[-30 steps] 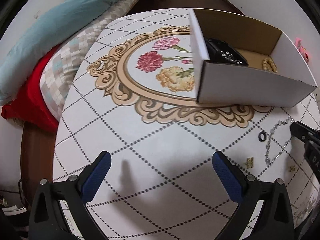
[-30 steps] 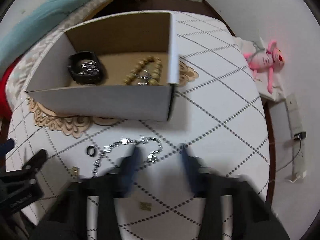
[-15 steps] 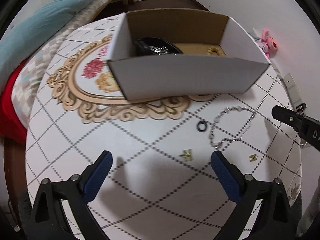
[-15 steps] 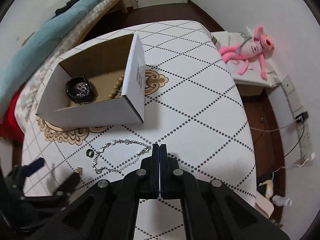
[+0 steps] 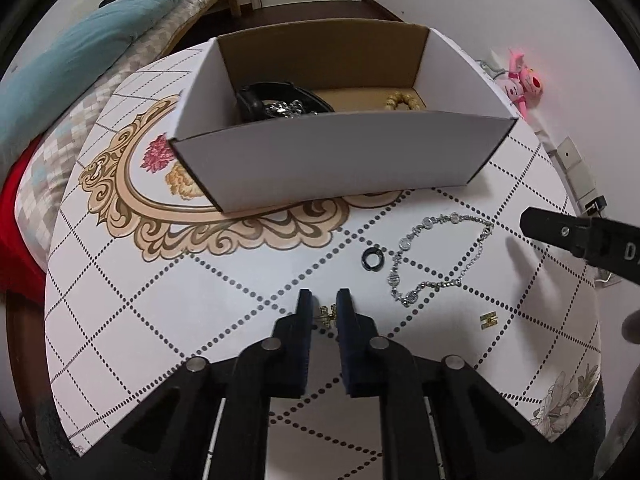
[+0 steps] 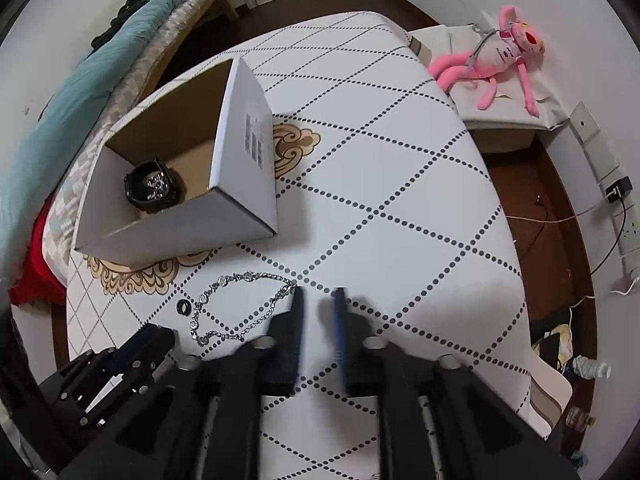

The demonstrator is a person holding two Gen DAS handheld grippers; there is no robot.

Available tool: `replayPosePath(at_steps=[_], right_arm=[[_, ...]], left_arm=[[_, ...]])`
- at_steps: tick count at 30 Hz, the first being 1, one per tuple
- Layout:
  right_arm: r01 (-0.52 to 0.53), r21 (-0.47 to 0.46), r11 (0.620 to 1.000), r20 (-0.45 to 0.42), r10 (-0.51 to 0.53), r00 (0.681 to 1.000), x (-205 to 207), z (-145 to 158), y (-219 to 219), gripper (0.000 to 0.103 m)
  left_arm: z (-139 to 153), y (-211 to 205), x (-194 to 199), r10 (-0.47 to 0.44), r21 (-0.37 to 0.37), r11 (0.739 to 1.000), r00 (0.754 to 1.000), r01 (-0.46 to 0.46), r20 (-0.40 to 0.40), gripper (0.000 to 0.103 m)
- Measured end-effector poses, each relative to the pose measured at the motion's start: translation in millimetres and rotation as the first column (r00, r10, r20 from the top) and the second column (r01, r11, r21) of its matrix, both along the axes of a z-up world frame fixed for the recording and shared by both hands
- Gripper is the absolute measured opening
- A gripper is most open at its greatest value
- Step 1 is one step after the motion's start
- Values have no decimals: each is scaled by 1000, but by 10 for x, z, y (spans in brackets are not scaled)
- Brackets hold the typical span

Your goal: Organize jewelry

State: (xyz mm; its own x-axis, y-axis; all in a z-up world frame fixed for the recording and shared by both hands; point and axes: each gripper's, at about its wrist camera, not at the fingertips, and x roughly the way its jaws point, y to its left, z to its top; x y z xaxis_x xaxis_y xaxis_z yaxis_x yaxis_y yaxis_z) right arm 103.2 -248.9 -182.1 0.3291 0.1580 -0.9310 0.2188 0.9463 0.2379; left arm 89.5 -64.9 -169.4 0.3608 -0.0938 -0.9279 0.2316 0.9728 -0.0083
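Note:
A white cardboard box (image 5: 332,160) stands on the round patterned table (image 5: 160,300); it holds a black watch (image 5: 280,100) and a wooden bead bracelet (image 5: 402,102). On the table lie a silver chain (image 5: 436,260), a black ring (image 5: 373,258) and a gold earring (image 5: 488,320). My left gripper (image 5: 323,306) has its jaws nearly closed around another small gold earring (image 5: 325,314) on the table. My right gripper (image 6: 318,300) is slightly open and empty, just right of the chain (image 6: 240,308). The box (image 6: 240,184) and ring (image 6: 184,306) show there too.
A bed with a teal blanket (image 5: 80,48) and red cloth lies left of the table. A pink plush toy (image 6: 500,60) sits on a low stand to the right. Cables and a wall socket (image 6: 616,192) are on the floor to the right.
My left gripper has closed from wide open down around the gold earring. My right gripper has opened a little from fully shut and moved beside the chain.

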Motion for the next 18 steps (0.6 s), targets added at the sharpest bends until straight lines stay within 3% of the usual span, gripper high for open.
replayPosePath(at_steps=[1,10,15,18], right_arm=[[6,4,1000,7,-6,1000,-4,19,-9,34],[-23,58,998,16,22,1000,59,22,65,41],[-64,0,998,-18,64,998,153,-153,273,41],[-95,-98,991,-13,95,995,171,-160,435,41]], left_arm=[[24,38,6,5,-3,1000,1000,-5,3,6],[157,466,74,91,-56,994,996,-92,-9,6],[181,657,79,135,-71,988,991,-135,-16,6],[183,739,74,150,-80,985,988,-151,-23,6]])
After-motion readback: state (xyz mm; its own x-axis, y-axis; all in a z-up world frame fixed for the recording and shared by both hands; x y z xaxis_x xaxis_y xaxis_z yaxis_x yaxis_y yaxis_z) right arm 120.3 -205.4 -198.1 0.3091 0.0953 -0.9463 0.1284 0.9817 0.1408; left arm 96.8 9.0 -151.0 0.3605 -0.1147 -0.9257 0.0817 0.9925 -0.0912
